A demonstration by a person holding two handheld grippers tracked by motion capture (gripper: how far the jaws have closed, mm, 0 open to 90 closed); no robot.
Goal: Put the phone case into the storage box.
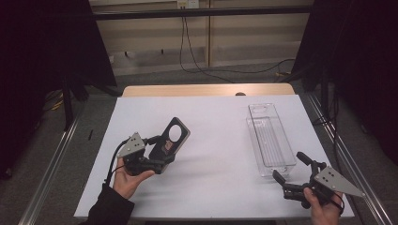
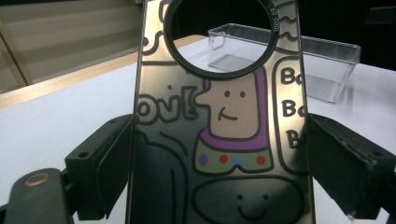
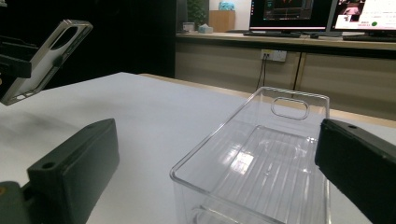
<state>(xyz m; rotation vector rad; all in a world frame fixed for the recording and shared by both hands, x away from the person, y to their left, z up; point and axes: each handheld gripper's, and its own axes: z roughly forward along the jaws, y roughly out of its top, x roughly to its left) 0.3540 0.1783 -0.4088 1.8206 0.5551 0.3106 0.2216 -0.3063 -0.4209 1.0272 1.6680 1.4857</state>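
Our left gripper (image 1: 157, 157) clamps a glossy phone case with a big round camera hole and a cartoon print (image 1: 172, 139); its two black jaws press on the long edges of the case, one at each side, as the left gripper view shows. We hold this gripper in our left hand (image 1: 126, 180), which comes from the bottom of the high view in a dark sleeve, palm turned up under the tool. The case is lifted above the white table cover (image 1: 211, 140) and tilted, its camera hole at the far upper end. Our right gripper (image 1: 291, 166) stands wide with nothing between its jaws. Our right hand (image 1: 324, 208) keeps it low at the near right corner of the table, pointing to the near end of a clear rectangular plastic bin with a ribbed floor (image 1: 271, 138). In the right gripper view the near corner of the bin (image 3: 261, 158) lies between the two spread jaws, but they do not touch it.

On the case (image 2: 219, 121) we read the letters "Bo" repeated in a bubble at the right edge, cut off by the border, and some bubble letters at the left that we cannot read surely. The black ring of the hole carries small print, too small to tell. The drawing shows a face with a purple hood and coloured dots.
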